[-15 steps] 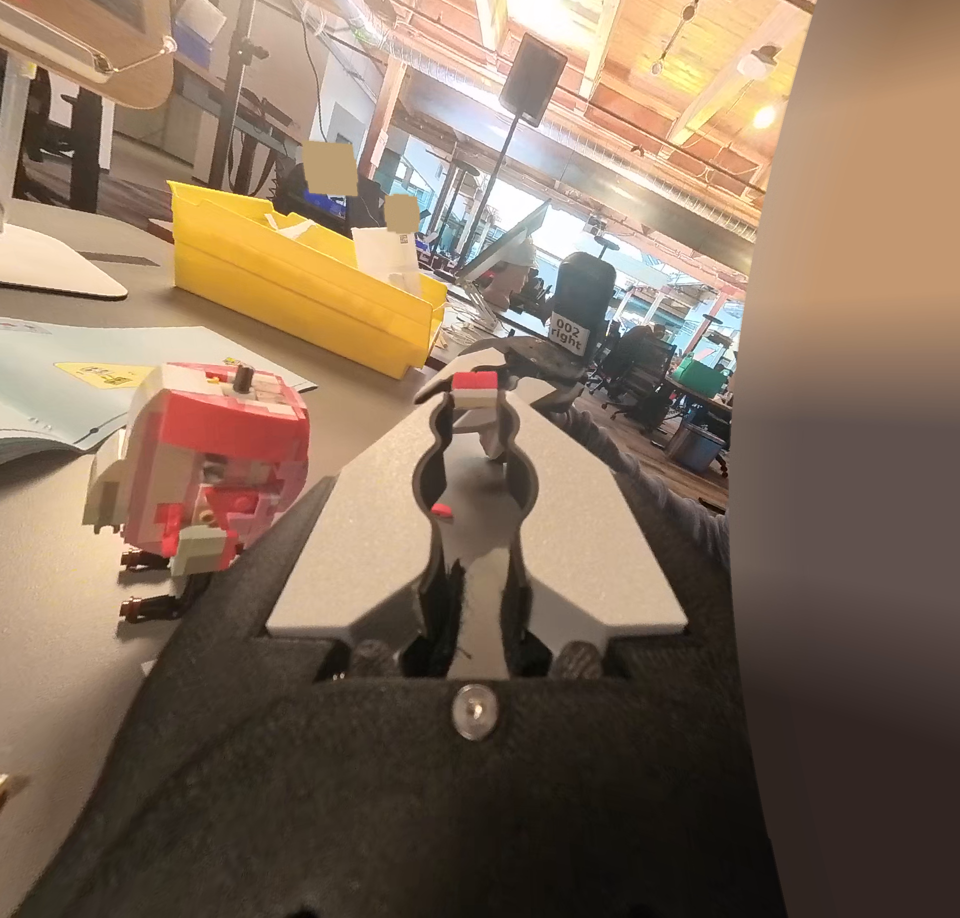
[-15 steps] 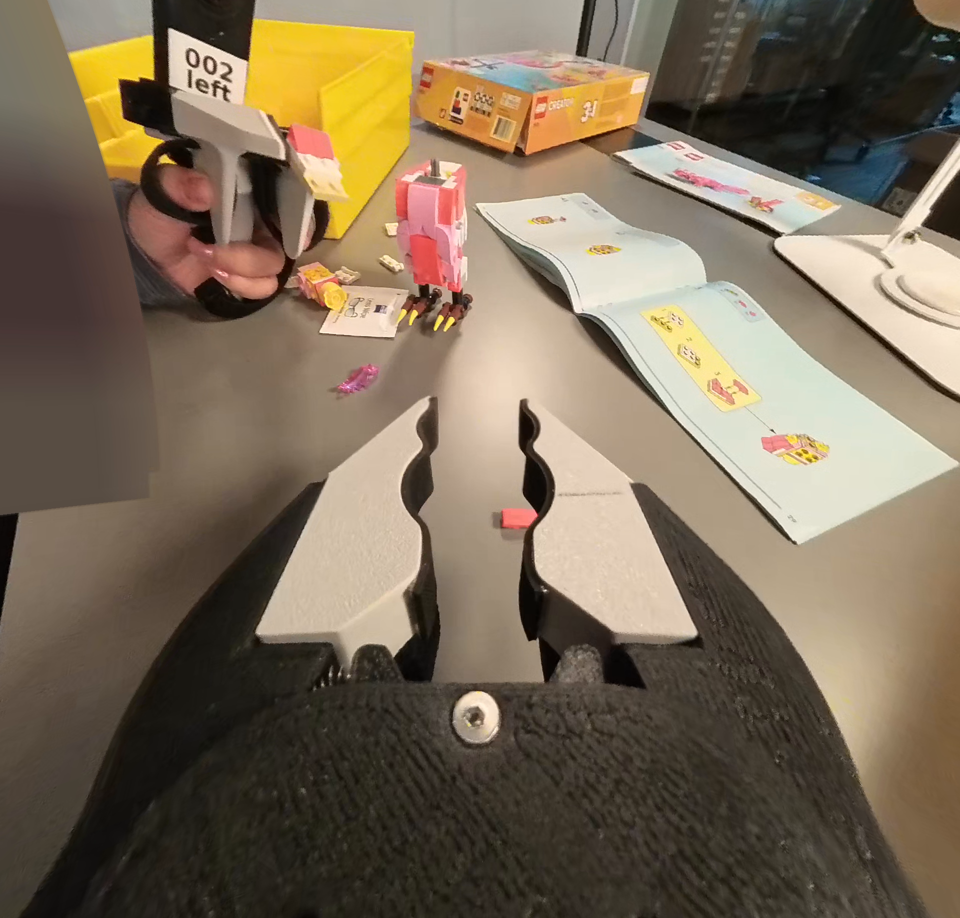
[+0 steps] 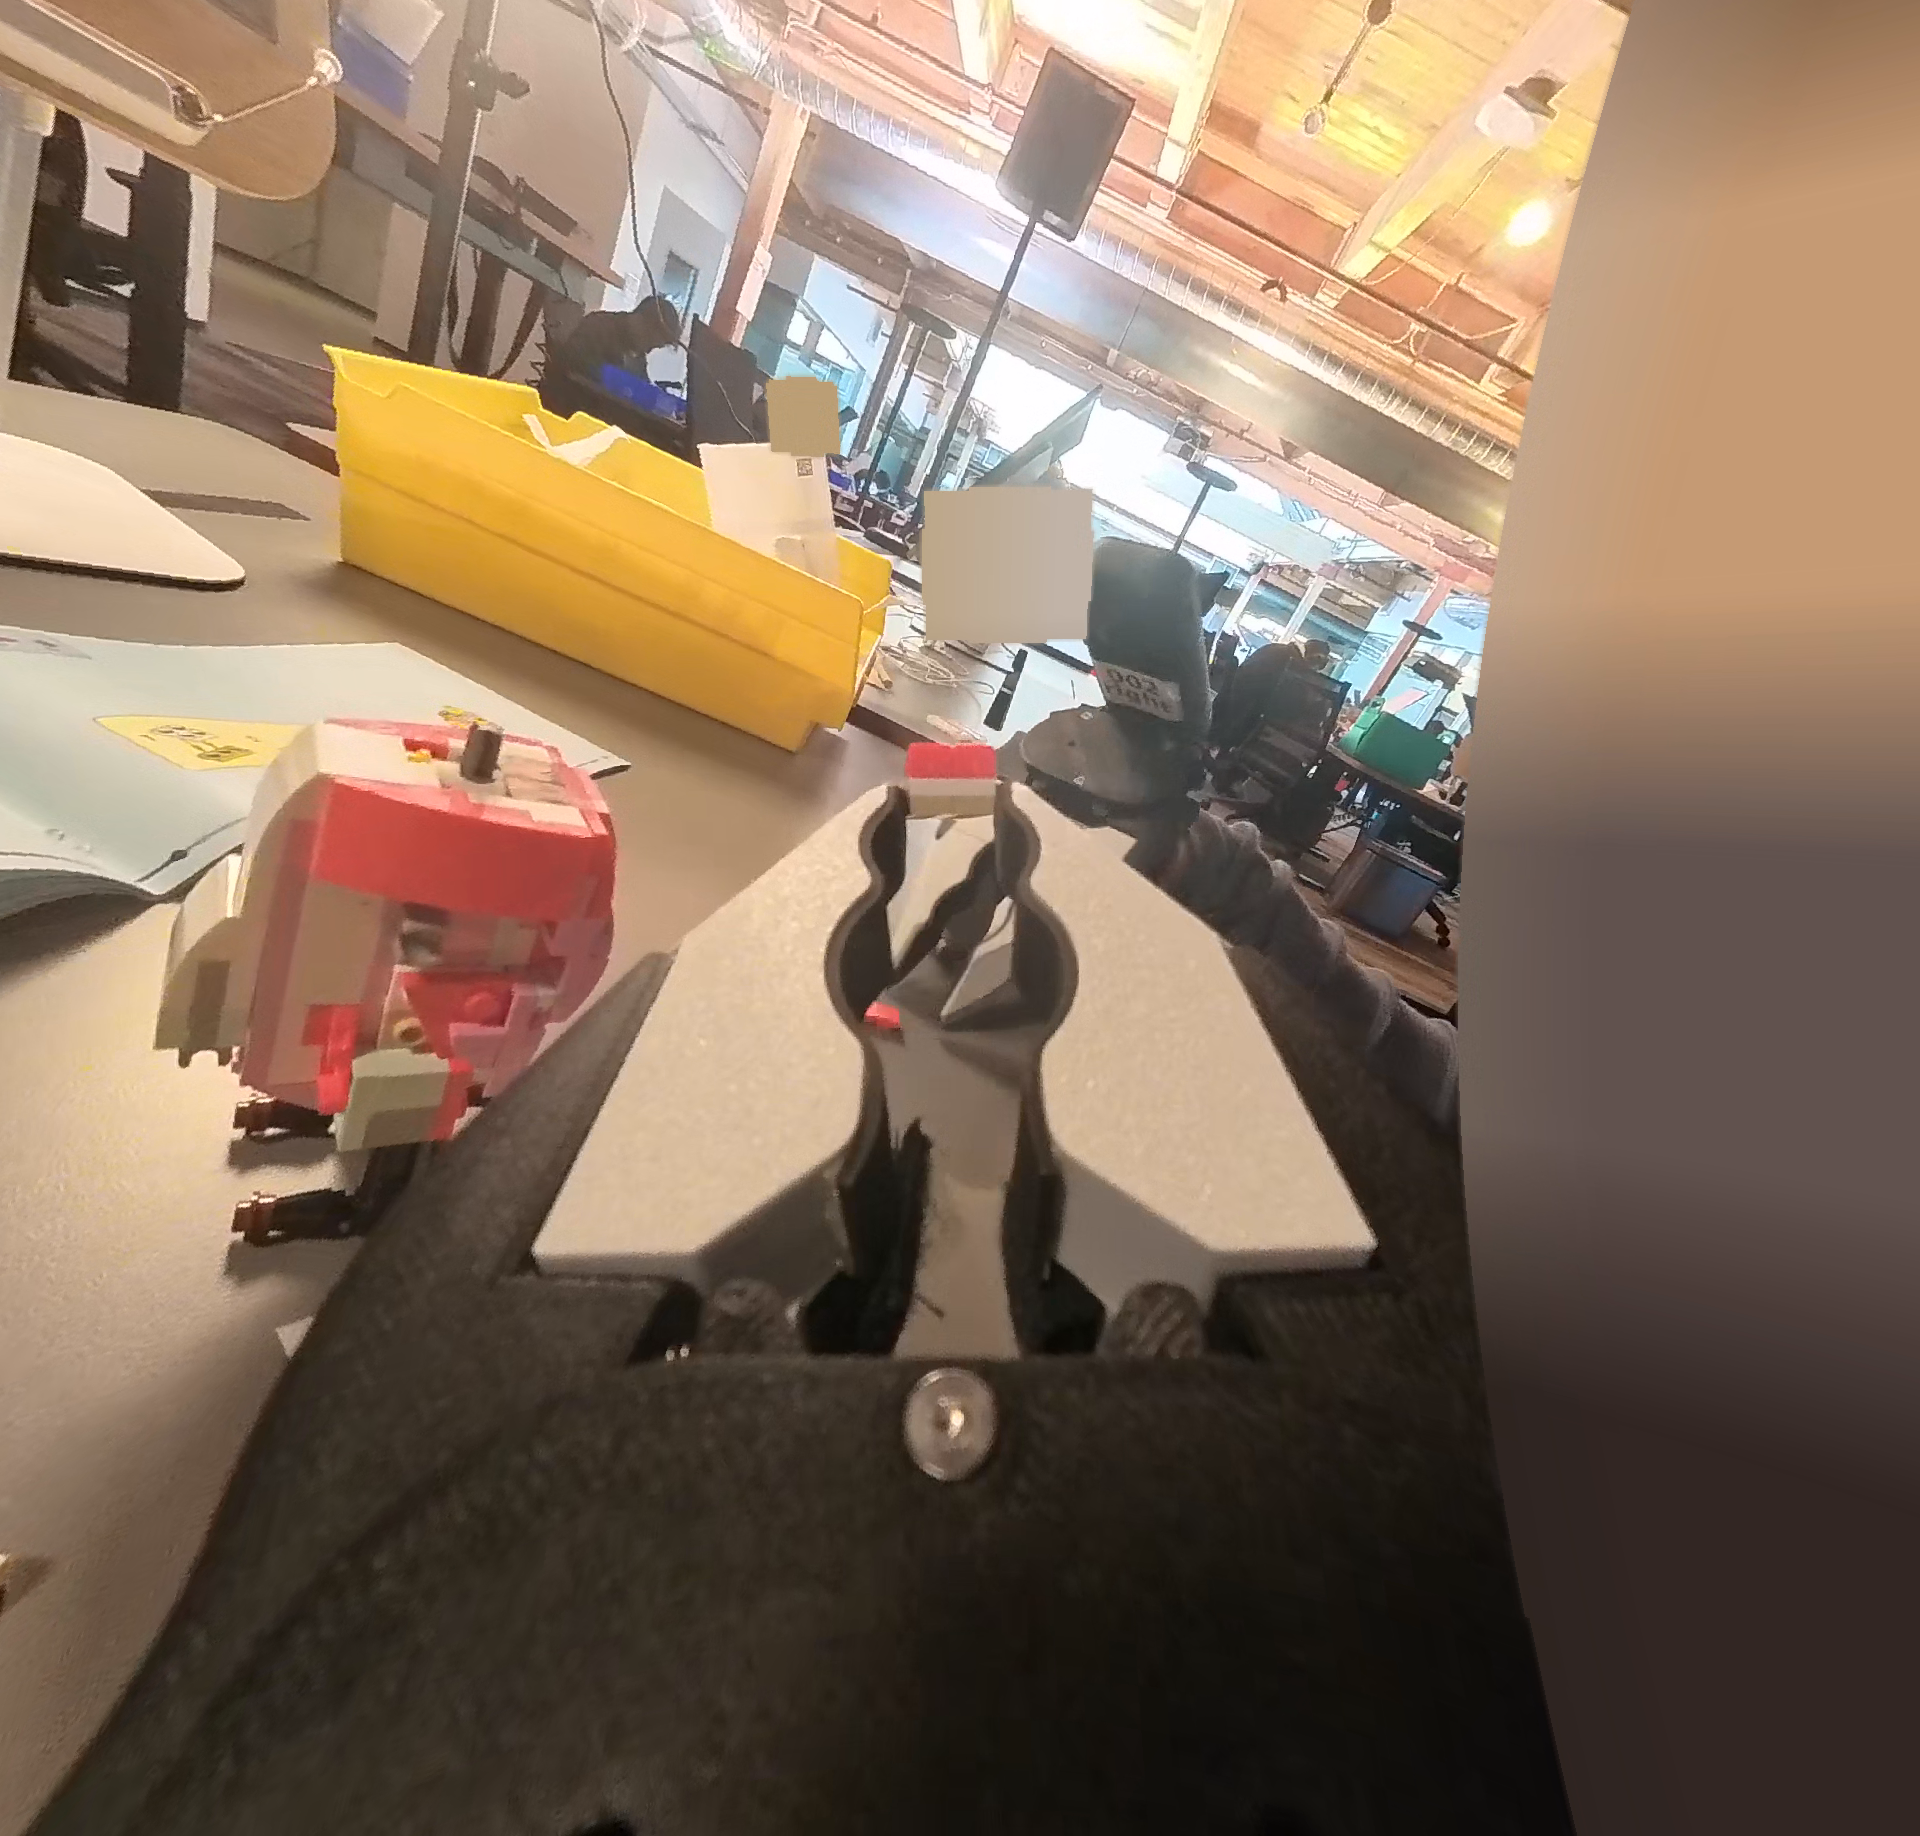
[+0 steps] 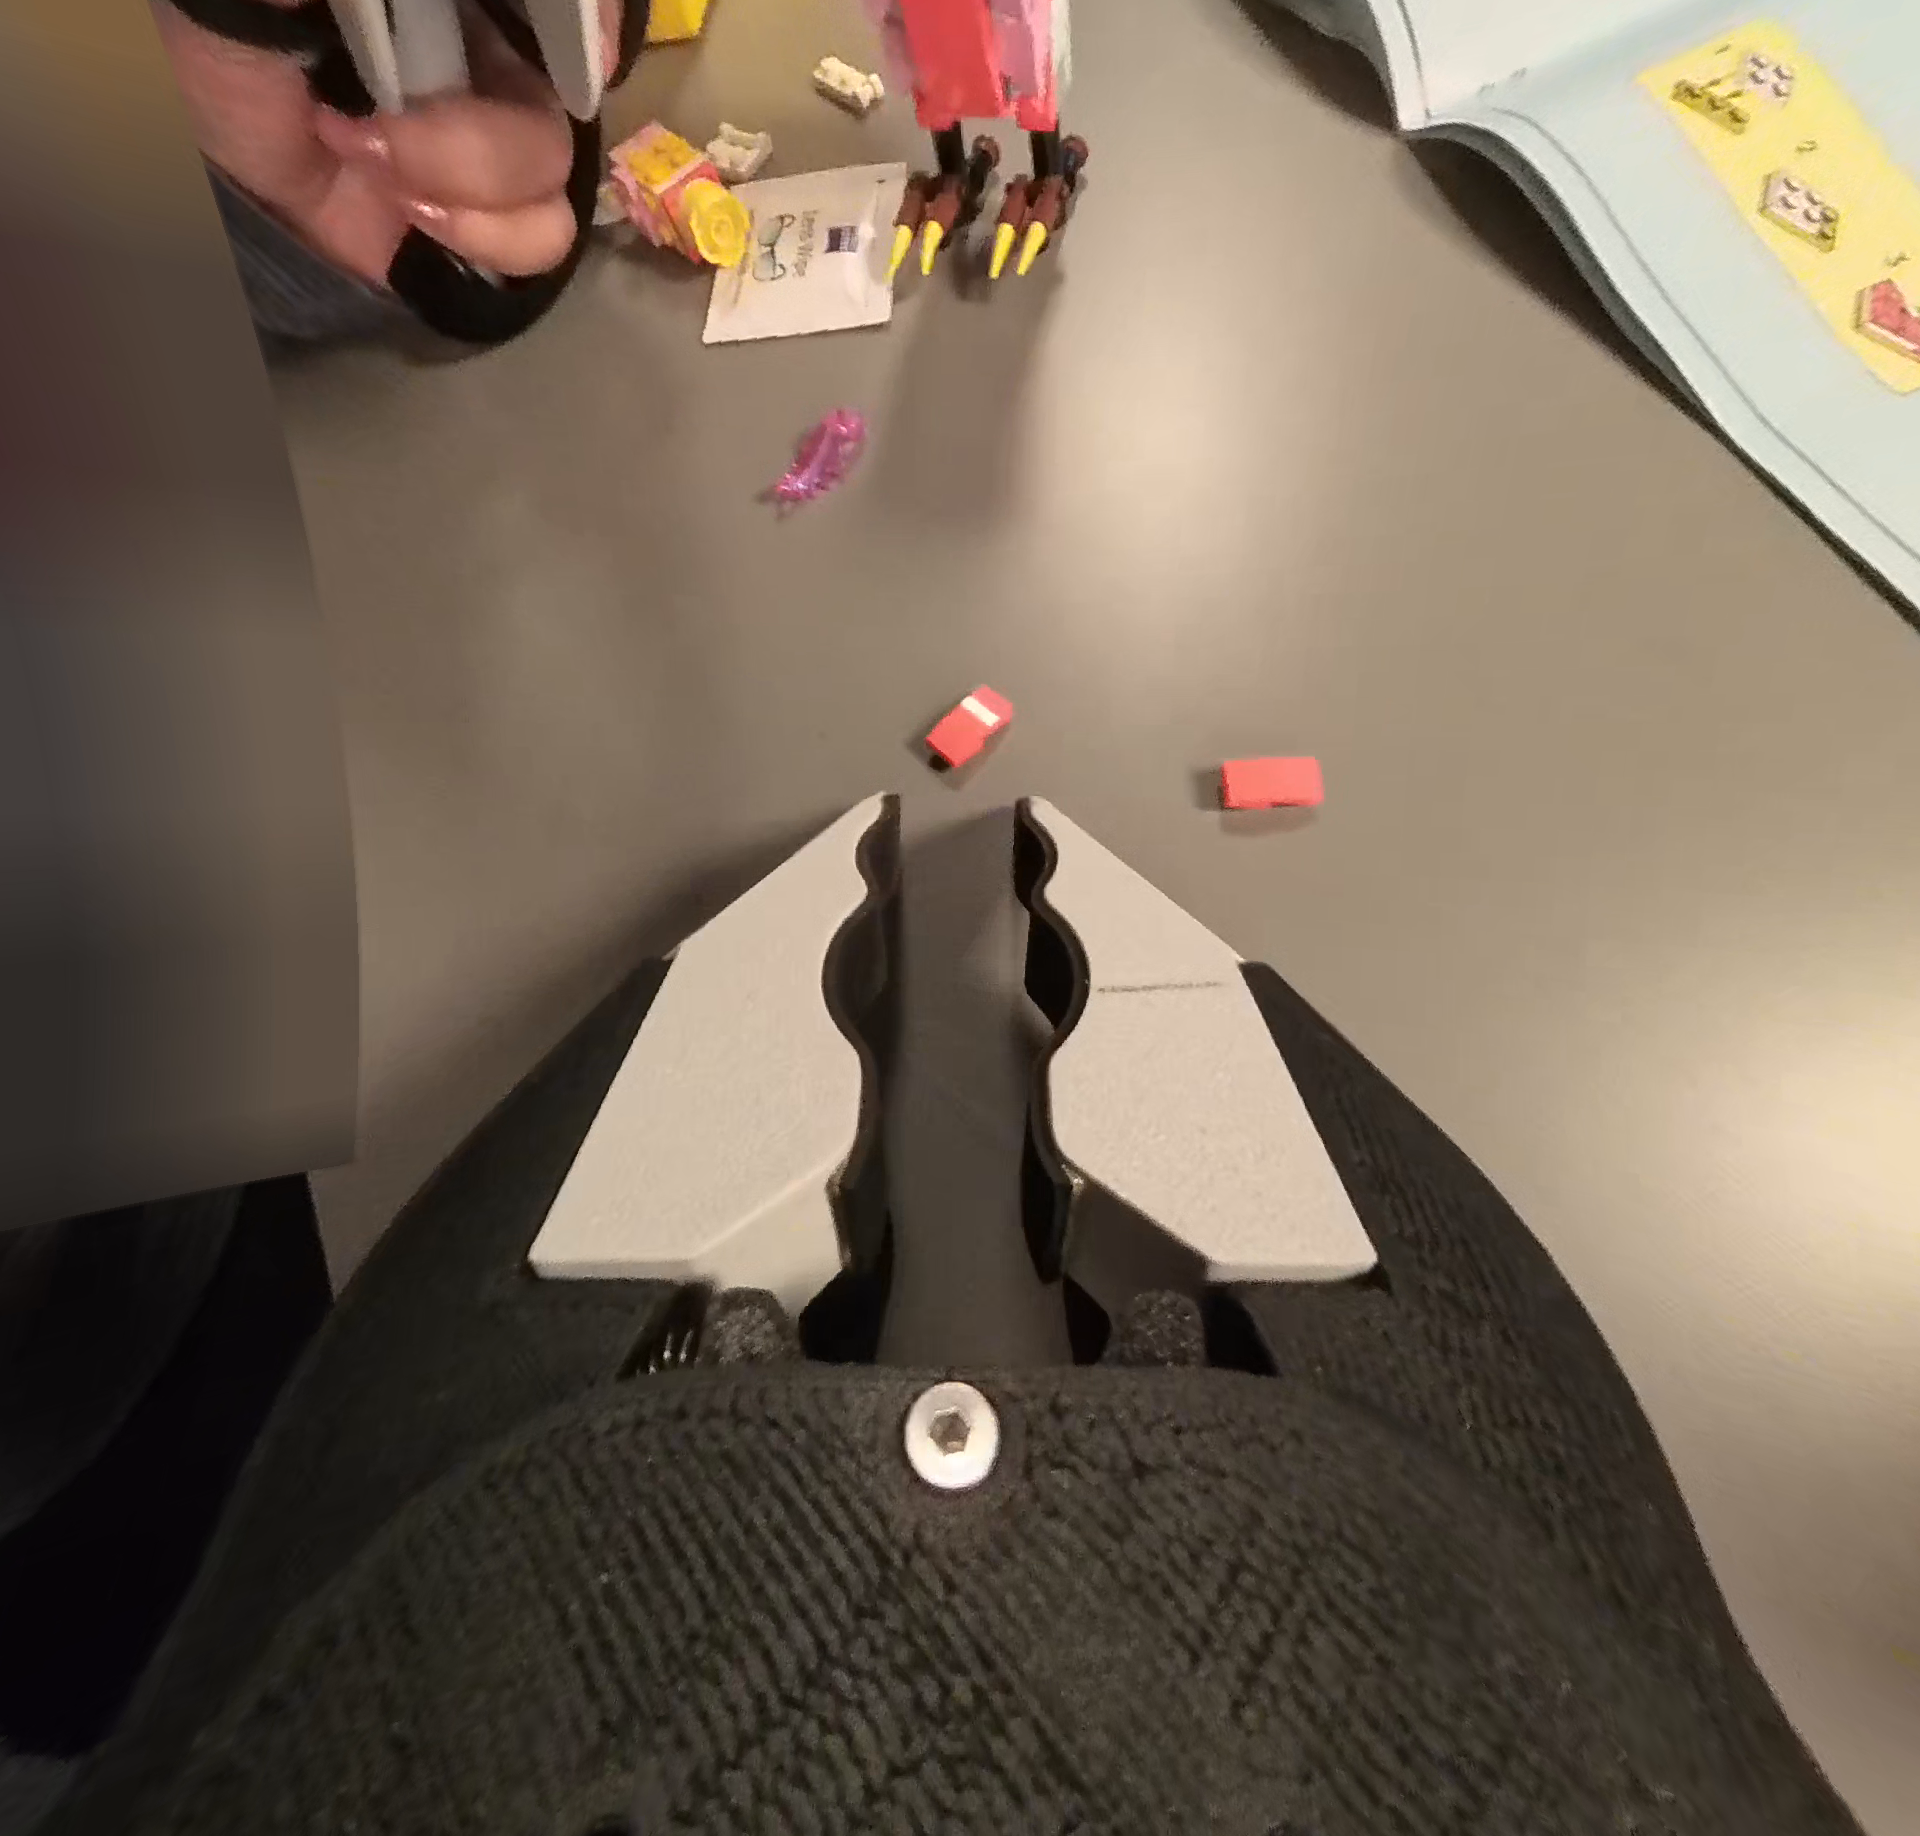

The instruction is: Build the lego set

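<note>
Grey table (image 4: 1351, 560): pink-red brick bird (image 3: 416, 913) beside the left gripper, yellow bin (image 3: 582, 550) behind, open booklet (image 4: 1662, 176) right. Left gripper (image 3: 948, 799) raised, tilted up, a hand (image 4: 436, 165) on its handle, fingertips clamped on a small red-and-cream brick stack (image 3: 948, 784). Right gripper (image 4: 956, 810) low over the table, jaws apart, bare; a red brick (image 4: 968, 724) lies just ahead of them, another red brick (image 4: 1272, 783) to its right.

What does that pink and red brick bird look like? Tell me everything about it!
The brick bird is built from plastic toy bricks: red, pink and some white ones. A dark peg sticks up from its top, and no head shows. It stands upright on thin dark legs with brown feet and yellow claws, on the grey table. One foot rests on the edge of a small white packet. Loose little bricks lie nearby. Neither gripper touches it.
</note>
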